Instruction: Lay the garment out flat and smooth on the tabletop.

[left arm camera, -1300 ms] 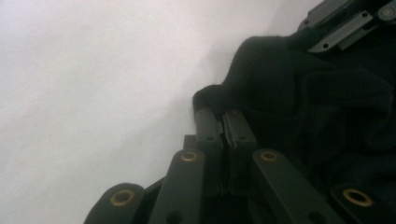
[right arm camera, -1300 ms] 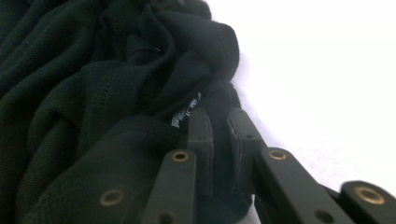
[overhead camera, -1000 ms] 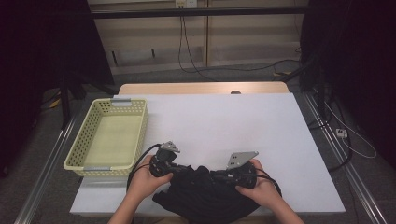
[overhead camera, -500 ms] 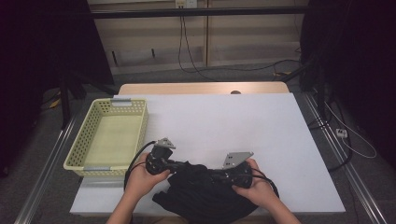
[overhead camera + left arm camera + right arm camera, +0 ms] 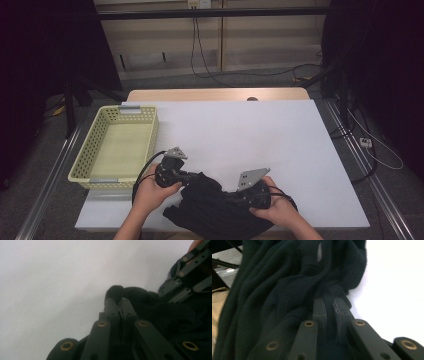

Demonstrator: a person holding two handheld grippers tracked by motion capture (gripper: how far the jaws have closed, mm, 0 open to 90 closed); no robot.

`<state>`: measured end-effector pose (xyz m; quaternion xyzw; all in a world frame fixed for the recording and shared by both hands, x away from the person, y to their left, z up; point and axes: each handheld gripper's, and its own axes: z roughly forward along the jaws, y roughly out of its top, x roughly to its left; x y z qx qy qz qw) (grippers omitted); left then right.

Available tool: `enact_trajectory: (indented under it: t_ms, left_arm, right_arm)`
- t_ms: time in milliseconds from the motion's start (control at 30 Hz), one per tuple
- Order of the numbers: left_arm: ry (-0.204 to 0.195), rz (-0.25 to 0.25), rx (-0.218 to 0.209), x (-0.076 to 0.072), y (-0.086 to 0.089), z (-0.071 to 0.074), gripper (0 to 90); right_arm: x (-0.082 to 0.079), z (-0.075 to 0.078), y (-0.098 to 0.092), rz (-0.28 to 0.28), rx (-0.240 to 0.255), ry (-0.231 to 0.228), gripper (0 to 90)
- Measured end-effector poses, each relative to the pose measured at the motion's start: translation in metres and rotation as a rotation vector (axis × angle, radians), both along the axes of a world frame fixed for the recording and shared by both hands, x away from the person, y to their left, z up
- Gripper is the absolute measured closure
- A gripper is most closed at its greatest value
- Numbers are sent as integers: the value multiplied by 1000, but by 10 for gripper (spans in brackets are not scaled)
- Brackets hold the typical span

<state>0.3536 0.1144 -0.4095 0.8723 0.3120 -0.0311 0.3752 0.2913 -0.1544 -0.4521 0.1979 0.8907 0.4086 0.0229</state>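
Observation:
A crumpled black knit garment [image 5: 215,207] lies at the near edge of the white table [image 5: 240,135], partly hanging over it. My left gripper [image 5: 186,176] grips its left end; in the left gripper view the jaws are pressed together on a fold of the black garment [image 5: 117,291]. My right gripper [image 5: 235,196] grips the right end; in the right gripper view a thick ridge of the garment [image 5: 329,296] is pinched between its fingers [image 5: 319,310]. The right gripper's linkage [image 5: 186,277] appears at the upper right of the left gripper view.
A pale yellow perforated basket [image 5: 95,150] stands on the table's left side, just beyond my left hand. Metal rails run along both table sides, and cables lie on the floor behind.
Both hands have drawn slightly toward the near edge with the garment; the grips are unchanged.

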Motion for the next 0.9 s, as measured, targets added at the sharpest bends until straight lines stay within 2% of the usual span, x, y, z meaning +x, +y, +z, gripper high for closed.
enact_trajectory:
  t_ms: [233,333,400,433,533,567,633,800,833,867,900]
  left_arm:
    - [-1,-9,-13,-1,-1,3,877]
    - [-8,-2,-13,-2,0,4,877]
    - [-13,4,-2,-1,1,4,878]
    - [-11,9,-6,-1,2,3,877]
    - [-13,29,-12,1,5,2,877]
    - [-11,36,-14,2,6,2,877]
    - [-14,43,-20,3,7,2,877]
    - [-25,49,-12,3,7,2,877]
    - [-25,51,-14,3,7,2,877]
    - [-25,53,-12,3,7,2,877]
    - [-25,52,-10,3,6,1,877]
  right_arm:
    - [-9,1,5,80,17,62,826]
    - [-11,2,7,97,13,67,825]
    - [-10,4,6,72,24,64,823]
    - [-8,5,4,53,26,47,823]
    - [0,6,-6,-55,-1,-8,822]
    - [3,5,-9,-86,6,-14,822]
    - [7,4,-15,-125,4,-31,822]
    - [12,3,-23,-159,-30,-53,819]
    - [12,2,-24,-168,-52,-57,820]
    - [11,0,-25,-163,-74,-44,822]
    - [9,-1,-26,-150,-65,-41,823]
